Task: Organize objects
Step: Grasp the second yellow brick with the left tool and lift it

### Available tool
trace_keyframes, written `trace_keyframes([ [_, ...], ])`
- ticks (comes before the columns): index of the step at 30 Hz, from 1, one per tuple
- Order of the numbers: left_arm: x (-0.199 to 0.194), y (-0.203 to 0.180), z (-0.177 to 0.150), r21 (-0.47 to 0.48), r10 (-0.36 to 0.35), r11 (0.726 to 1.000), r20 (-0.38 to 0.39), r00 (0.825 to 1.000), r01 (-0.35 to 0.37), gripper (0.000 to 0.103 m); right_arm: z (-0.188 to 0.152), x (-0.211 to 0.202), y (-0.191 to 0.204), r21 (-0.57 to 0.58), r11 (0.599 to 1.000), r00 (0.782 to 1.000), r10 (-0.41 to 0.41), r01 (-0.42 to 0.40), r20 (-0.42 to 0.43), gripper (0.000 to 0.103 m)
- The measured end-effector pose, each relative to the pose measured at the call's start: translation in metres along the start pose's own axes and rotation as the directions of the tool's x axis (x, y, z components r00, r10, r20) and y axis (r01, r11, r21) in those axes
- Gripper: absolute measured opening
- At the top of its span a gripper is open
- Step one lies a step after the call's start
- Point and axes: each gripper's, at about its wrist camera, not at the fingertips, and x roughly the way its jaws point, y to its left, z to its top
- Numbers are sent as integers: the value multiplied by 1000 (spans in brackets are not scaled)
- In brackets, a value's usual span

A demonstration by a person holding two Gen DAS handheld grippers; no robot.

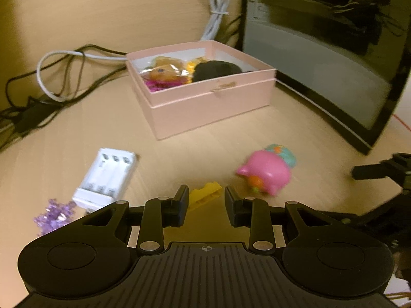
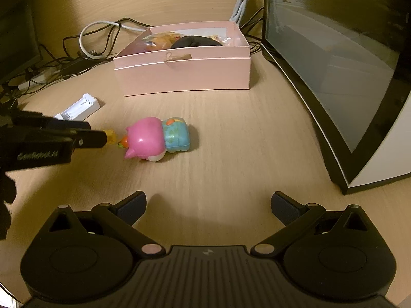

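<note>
A pink open box [image 1: 205, 102] holds several toys and a black object; it also shows in the right wrist view [image 2: 185, 74]. A small yellow piece [image 1: 205, 195] lies on the desk between the tips of my open left gripper [image 1: 206, 202], not clamped. In the right wrist view the left gripper [image 2: 97, 138] reaches in from the left, with the yellow piece [image 2: 111, 136] at its tip. A pink and blue toy [image 1: 267, 172] lies on its side just right of it [image 2: 156, 142]. My right gripper [image 2: 208, 208] is wide open and empty, short of the toy.
A white battery charger [image 1: 105, 179] and a purple trinket [image 1: 55, 215] lie at the left. A black-framed case [image 2: 334, 77] stands at the right. Cables [image 1: 64, 77] lie behind the box on the wooden desk [image 2: 231, 154].
</note>
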Motion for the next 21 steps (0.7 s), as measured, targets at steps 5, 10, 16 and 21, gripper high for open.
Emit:
trace_keyframes([
  [5,-7,-3,-7,-19,-44,999,5,999,44,34,0,-2,-1,1,1000,1000,-3,3,-3,103],
  [10,-16,6,-9,-64,3,998,29,1000,-1,34,4,-9,1,-12,1000,1000,2,-1,28,103],
  [16,-15,12,-7,-33,29,999,30,999,-28,34,3,-12,8,-35,999,999,16,-14,41,103],
  [21,-1,11,0,109,45,993,13,999,-46,34,2,-10,11,-51,999,999,20,-18,29,103],
])
